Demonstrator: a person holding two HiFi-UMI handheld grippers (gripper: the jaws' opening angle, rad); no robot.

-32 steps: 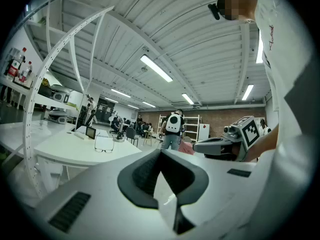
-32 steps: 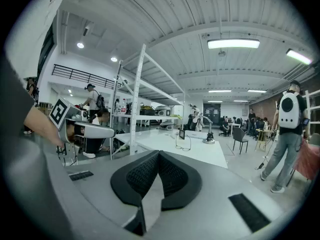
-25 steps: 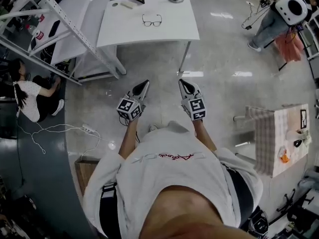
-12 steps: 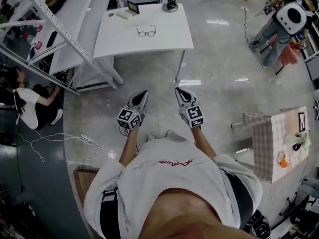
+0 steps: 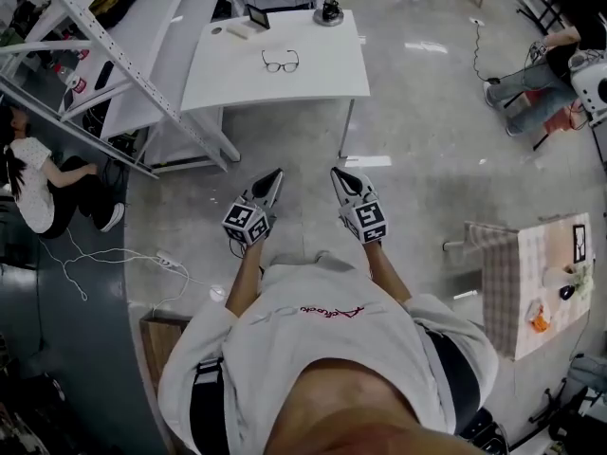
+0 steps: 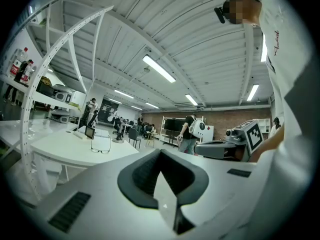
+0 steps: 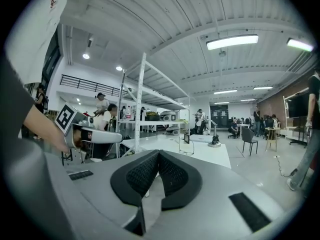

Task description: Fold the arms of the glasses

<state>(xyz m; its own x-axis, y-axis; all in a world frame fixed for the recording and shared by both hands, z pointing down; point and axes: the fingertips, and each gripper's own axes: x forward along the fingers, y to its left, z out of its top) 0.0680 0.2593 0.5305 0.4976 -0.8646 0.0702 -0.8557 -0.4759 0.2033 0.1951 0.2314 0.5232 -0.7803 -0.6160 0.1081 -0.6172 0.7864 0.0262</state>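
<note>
Glasses (image 5: 281, 62) sit on white counter (image 5: 318, 76), well ahead of both hand-held grippers and slightly left of the gap between them. Lenses face the grippers. Too small to read how the arms lie. The glasses are apart from the counter's edges, with bare top on either side.

Beyond the glasses, toward the far edge: small dark screen (image 5: 257, 16) and a round-based stand (image 5: 329, 12).

Left hand-held gripper (image 5: 276, 172): jaws closed, pads together, nothing between. Right hand-held gripper (image 5: 333, 171): jaws closed at the tips, also empty. Both point level toward the counter, side by side and near each other, not touching.

Between grippers and the counter's near edge: open grey floor (image 5: 303, 145). Right of the right gripper the floor runs wide to a checked-cloth table (image 5: 526, 273), well apart.

Left of the left gripper: white shelving rack (image 5: 123, 74), its slanted beam ending just beside the counter's left side. White cable (image 5: 104, 254) trails on the floor left of that gripper.
</note>
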